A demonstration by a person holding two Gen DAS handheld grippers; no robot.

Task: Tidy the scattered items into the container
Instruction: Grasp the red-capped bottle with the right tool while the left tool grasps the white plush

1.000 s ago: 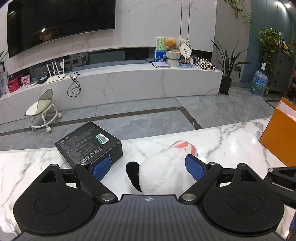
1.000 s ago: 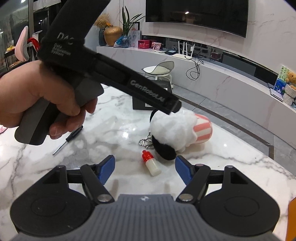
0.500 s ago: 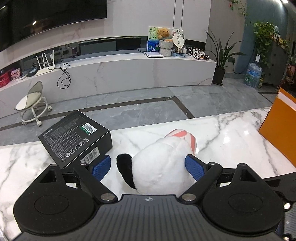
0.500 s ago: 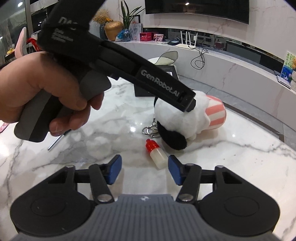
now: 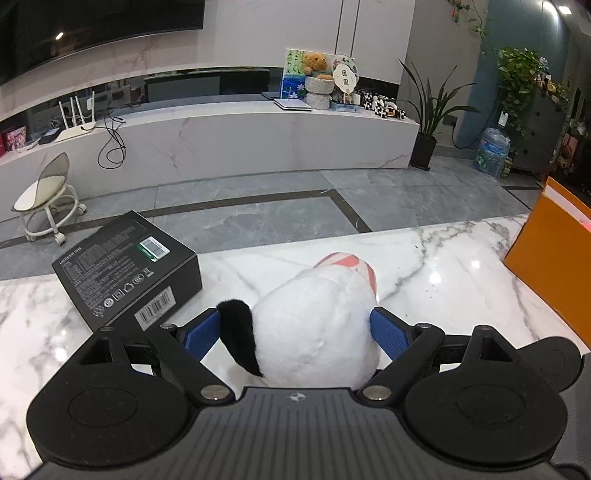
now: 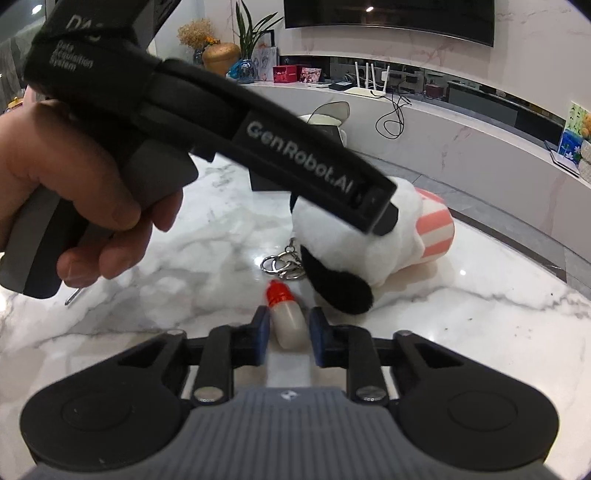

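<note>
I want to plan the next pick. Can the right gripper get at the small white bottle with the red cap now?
Probably yes. The small white bottle with the red cap lies between the right gripper's open fingers; nothing blocks it, though the white plush toy lies close.

A long white marble TV bench [image 5: 236, 136] runs along the marble wall. Above it hangs a dark television [image 5: 92, 33]; before it, grey floor tiles [image 5: 258, 206] and a wheeled stool [image 5: 46, 195]; at its right end, a potted plant [image 5: 430, 110].
</note>
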